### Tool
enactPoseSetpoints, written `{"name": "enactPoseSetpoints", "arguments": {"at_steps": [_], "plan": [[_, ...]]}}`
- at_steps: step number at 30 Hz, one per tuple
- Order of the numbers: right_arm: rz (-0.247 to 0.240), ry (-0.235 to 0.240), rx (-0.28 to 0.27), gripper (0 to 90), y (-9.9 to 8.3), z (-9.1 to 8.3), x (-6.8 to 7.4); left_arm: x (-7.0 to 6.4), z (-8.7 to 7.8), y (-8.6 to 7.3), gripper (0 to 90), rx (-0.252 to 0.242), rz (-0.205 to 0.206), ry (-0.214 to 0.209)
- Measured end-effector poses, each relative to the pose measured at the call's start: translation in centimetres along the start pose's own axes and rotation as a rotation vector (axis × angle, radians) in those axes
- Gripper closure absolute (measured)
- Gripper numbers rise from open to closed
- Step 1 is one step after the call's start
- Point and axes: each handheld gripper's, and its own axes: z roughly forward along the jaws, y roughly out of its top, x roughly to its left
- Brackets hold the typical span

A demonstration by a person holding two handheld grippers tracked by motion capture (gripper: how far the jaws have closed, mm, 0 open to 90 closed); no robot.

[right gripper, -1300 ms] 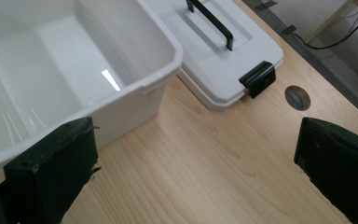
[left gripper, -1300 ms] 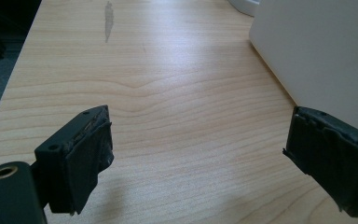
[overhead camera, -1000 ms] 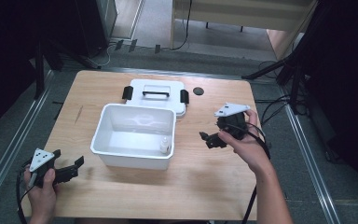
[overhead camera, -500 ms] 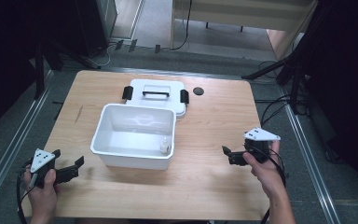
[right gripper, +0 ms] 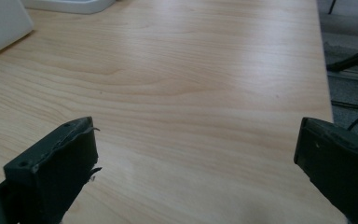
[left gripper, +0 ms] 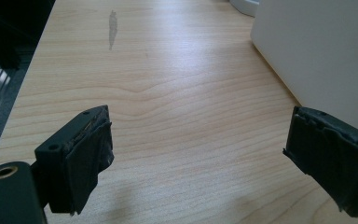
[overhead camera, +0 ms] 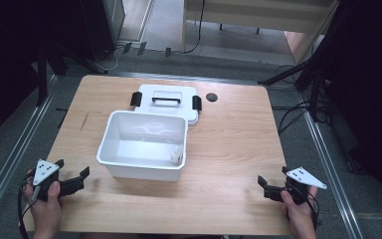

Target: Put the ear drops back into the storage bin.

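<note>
Right tool [overhead camera: 266, 186] withdrawn to near edge; both tools wide, empty; bottle [overhead camera: 176, 155] upright in bin [overhead camera: 129, 167].

Bare table [overhead camera: 229, 149] lies open right of the box [overhead camera: 142, 172]. The lid [overhead camera: 165, 102] blocks the far side behind it, and a narrow strip stays free at its left.

There was one white plastic tub [overhead camera: 143, 144], one small white bottle [overhead camera: 176, 155], one white latched lid [overhead camera: 166, 101], one black disc [overhead camera: 211, 97], two tongs.
</note>
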Motion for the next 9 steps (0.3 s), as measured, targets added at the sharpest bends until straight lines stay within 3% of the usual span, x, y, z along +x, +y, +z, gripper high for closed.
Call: {"name": "enactPoseSetpoints", "arguments": {"at_steps": [9], "plan": [[0.053, -0.025, -0.057, 0.0, -1.6, -1.3, -1.0, -0.2, 0.1, 0.0, 7.8, -0.002, -0.005, 0.039]]}}
